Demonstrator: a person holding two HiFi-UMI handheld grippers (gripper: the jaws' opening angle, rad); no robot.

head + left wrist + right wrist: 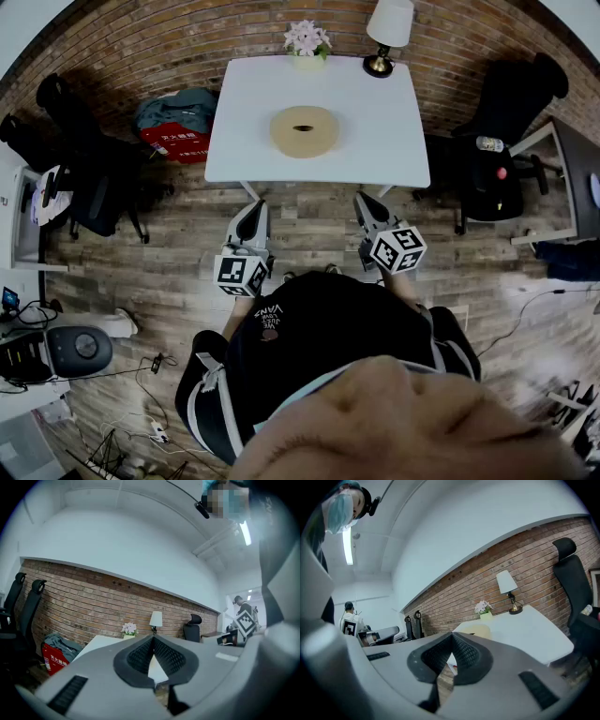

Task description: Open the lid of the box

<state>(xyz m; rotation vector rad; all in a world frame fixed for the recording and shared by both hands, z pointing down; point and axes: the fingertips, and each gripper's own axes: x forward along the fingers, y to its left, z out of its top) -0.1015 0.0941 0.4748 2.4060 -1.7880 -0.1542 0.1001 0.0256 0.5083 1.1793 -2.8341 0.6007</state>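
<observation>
A round tan box (305,131) with a dark slot in its lid sits in the middle of the white table (375,150). Both grippers hover over the wooden floor just short of the table's near edge, apart from the box. The left gripper (251,208) is shut and holds nothing; in its own view the left gripper (153,638) has its jaws meeting in front of the table (98,644), and the box is hidden behind them. My right gripper (366,202) is also shut and empty. In the right gripper view, the box (480,631) peeks over the right gripper (452,645).
A flower pot (307,42) and a lamp (386,33) stand at the table's far edge by the brick wall. Black office chairs flank the table, left (94,178) and right (506,112). A red bag (178,131) lies at the left. Another desk (572,178) is at the far right.
</observation>
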